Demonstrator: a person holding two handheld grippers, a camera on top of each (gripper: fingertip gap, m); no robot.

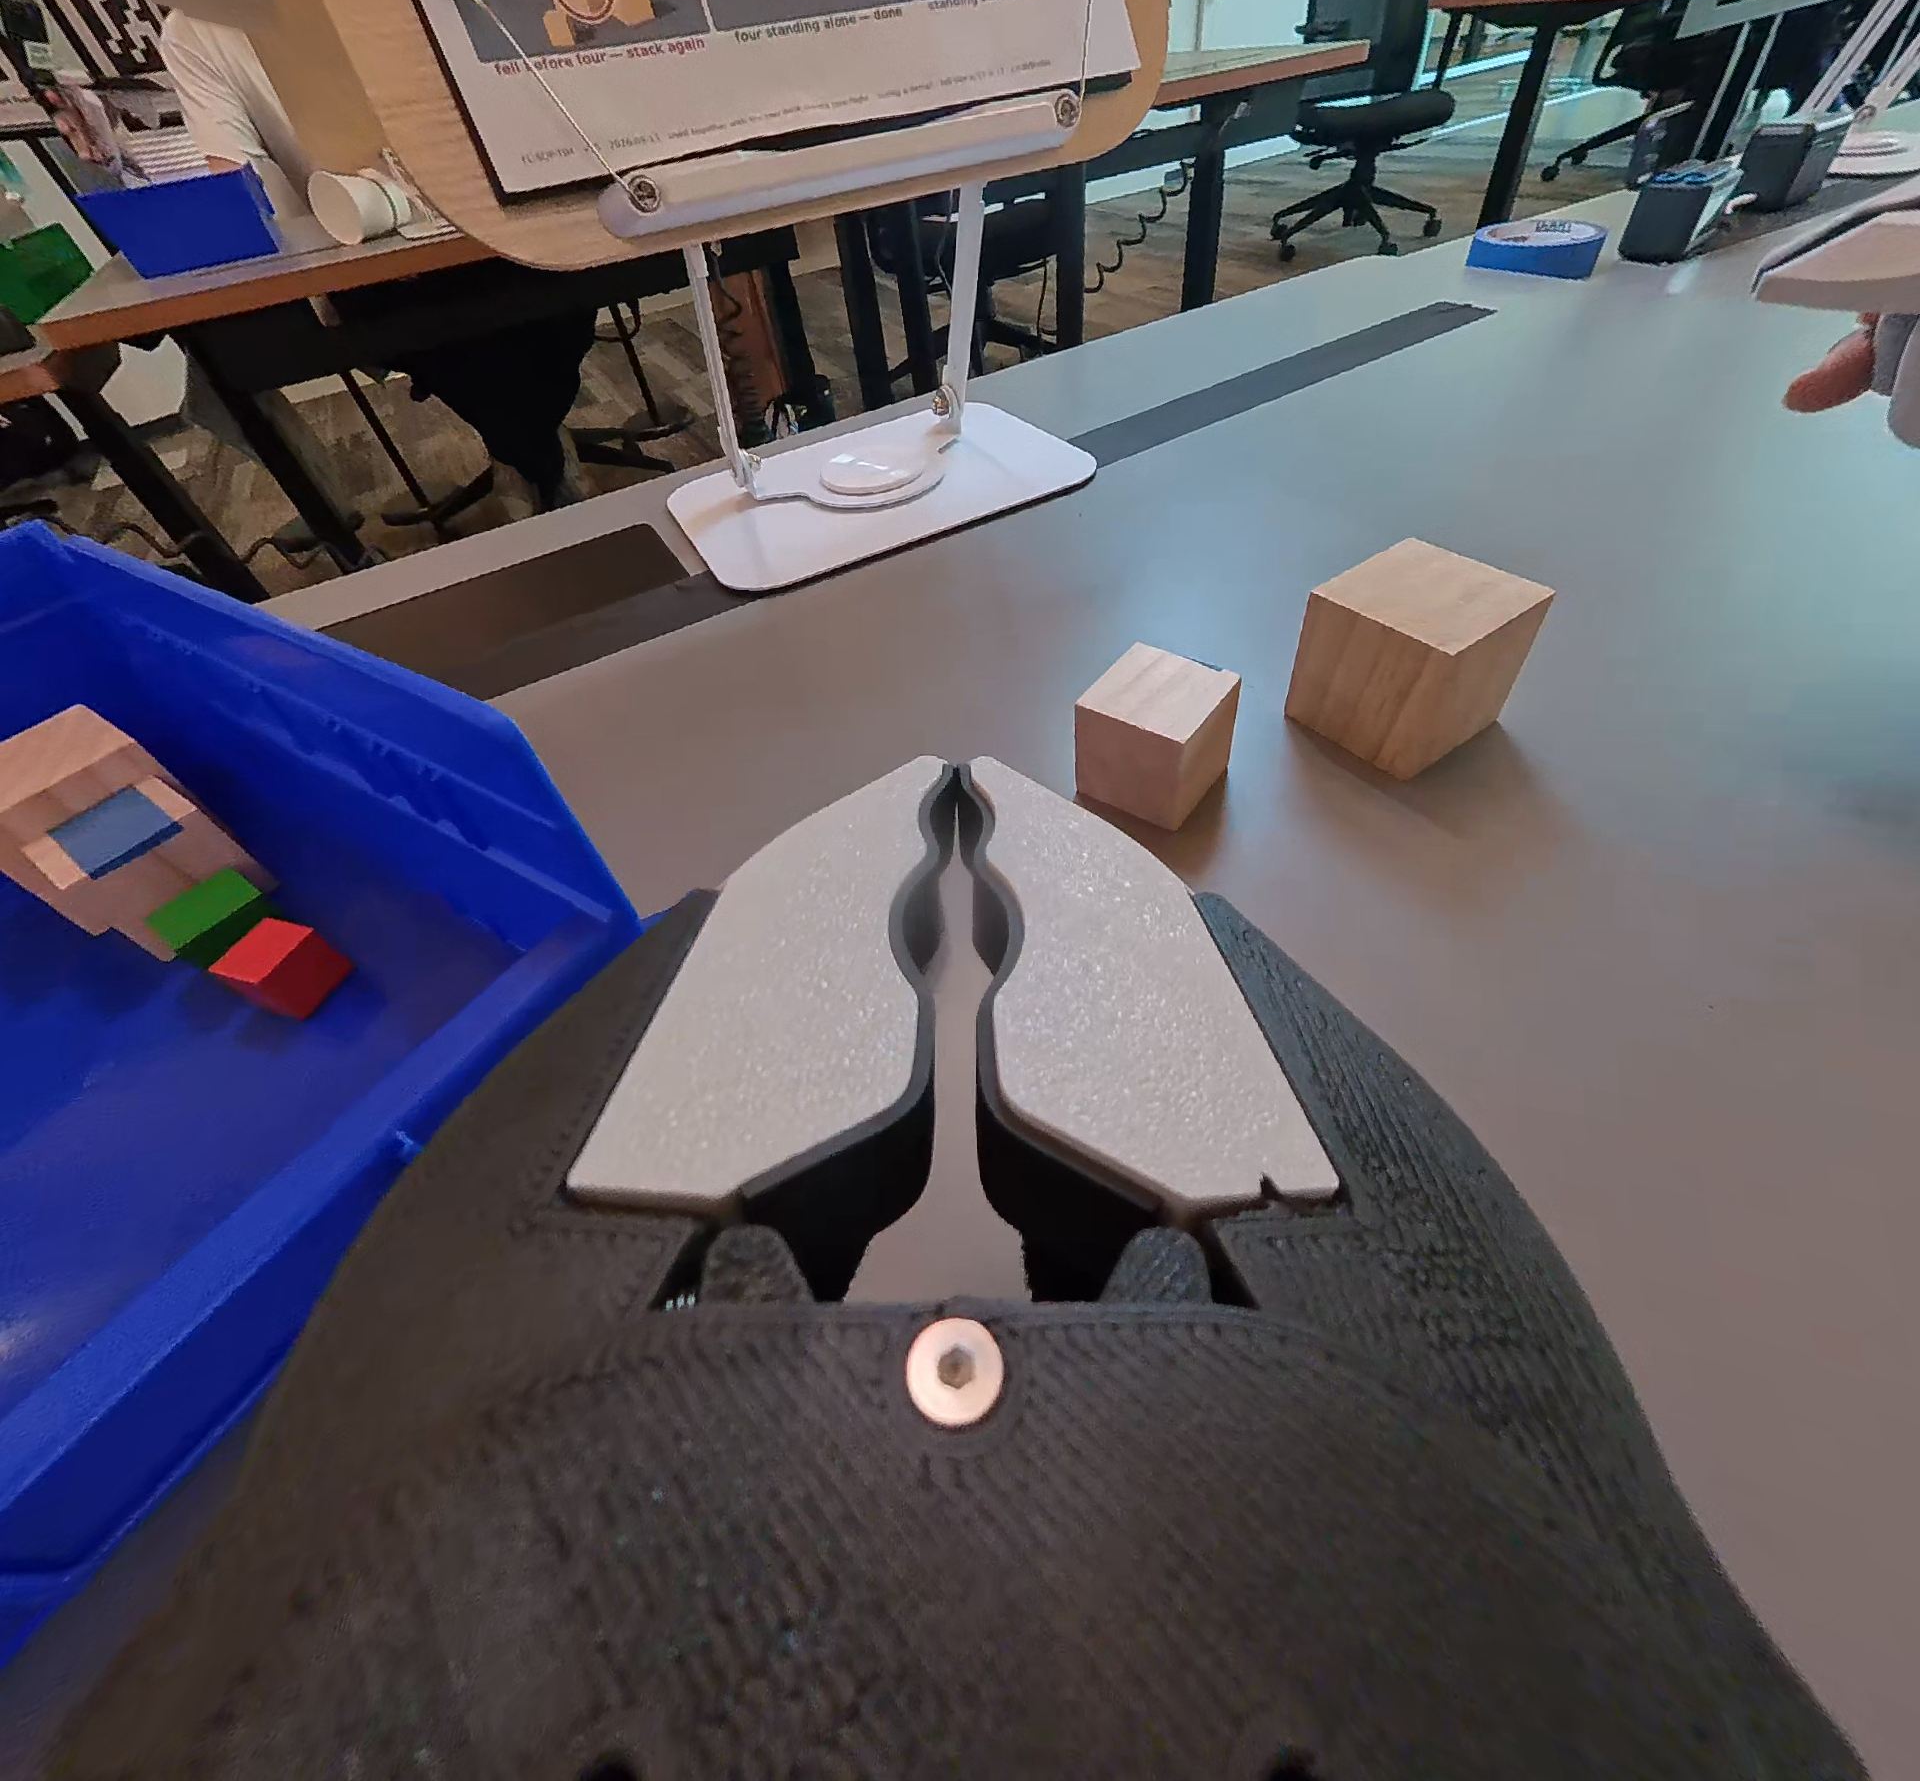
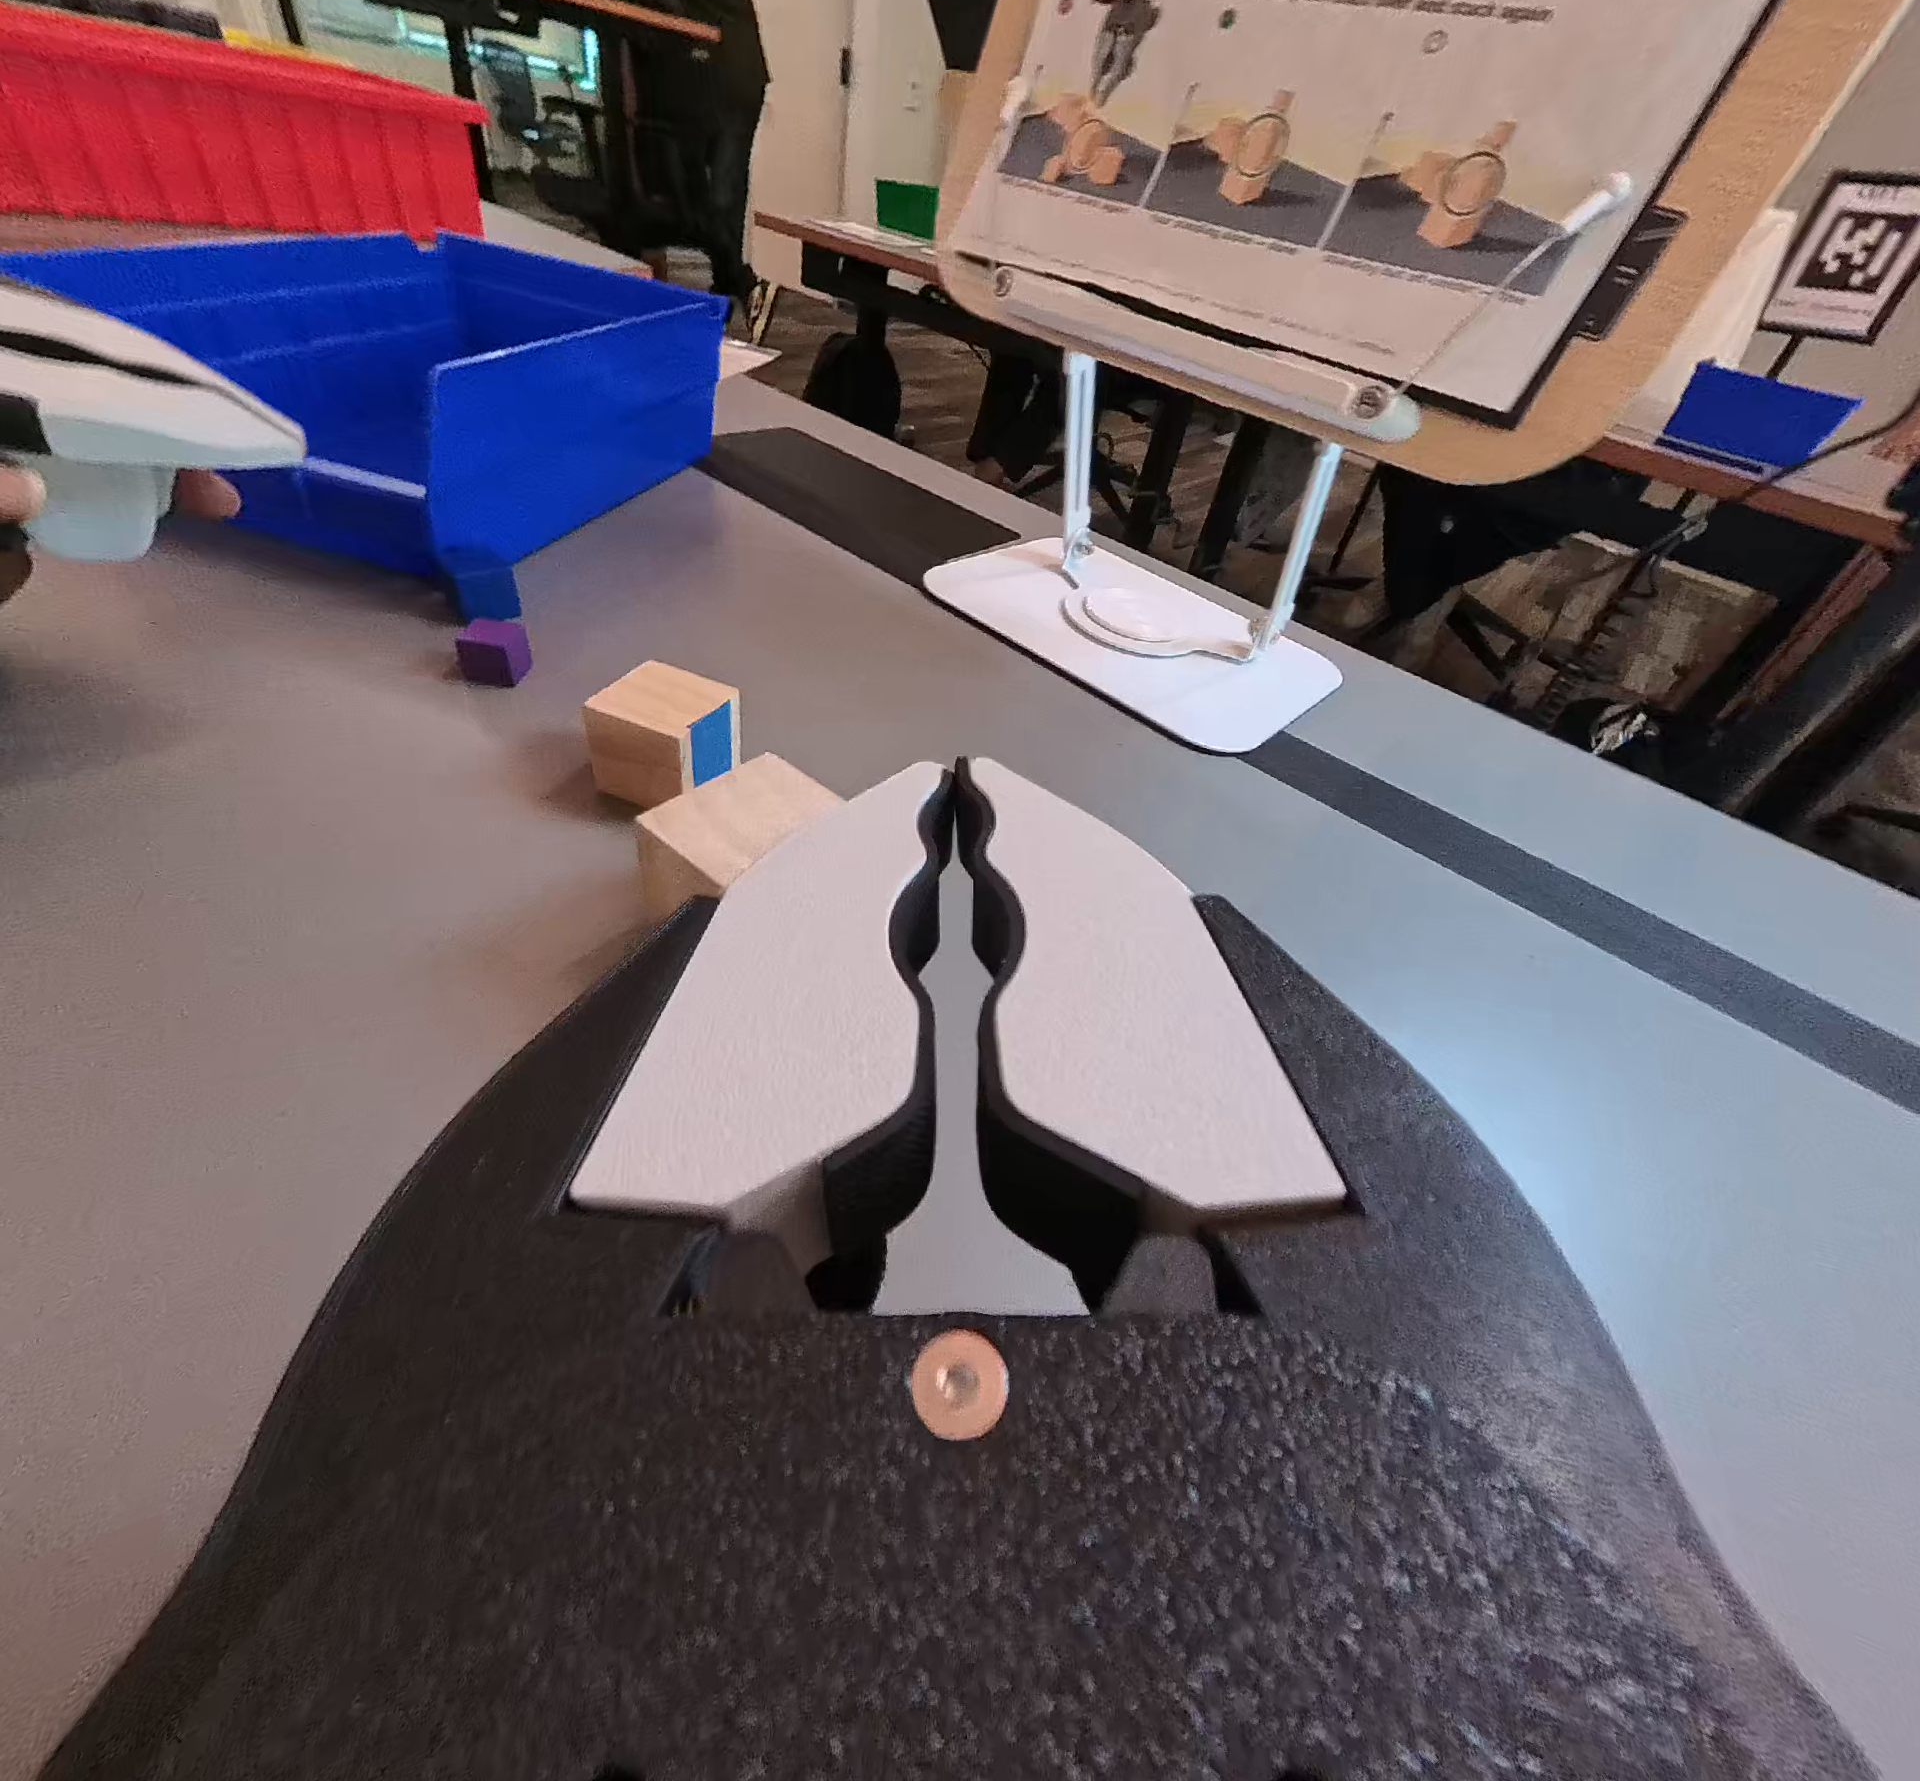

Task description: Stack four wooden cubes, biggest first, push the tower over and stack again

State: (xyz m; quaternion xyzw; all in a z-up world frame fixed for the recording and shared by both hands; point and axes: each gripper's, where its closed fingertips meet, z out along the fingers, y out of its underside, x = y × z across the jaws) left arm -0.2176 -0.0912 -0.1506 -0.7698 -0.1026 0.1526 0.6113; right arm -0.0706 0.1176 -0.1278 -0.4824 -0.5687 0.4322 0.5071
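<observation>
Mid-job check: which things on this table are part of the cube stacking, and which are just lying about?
For the job:
- large wooden cube
- smaller wooden cube
- blue bin, more blocks inside
- left gripper and right gripper, jaws shut, holding nothing

Lying about:
- purple cube
- instruction stand
- blue tape roll
- red bin

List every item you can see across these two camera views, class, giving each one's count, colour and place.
Plain wooden cubes: two, pale wood, apart on the grey table; large, smaller with a blue patch on one face.
Small purple cube: one, on the table by the blue bin's corner.
Blue plastic bin: one, table's left side; holds wooden blocks, a green block and a red block.
Red bin: one, behind the blue bin.
White document stand: one, table's far edge, holding an instruction sheet.
Blue tape roll: one, far right.
Left hand-held gripper: grey fingers, shut, holding nothing.
Right hand-held gripper: the same.
</observation>
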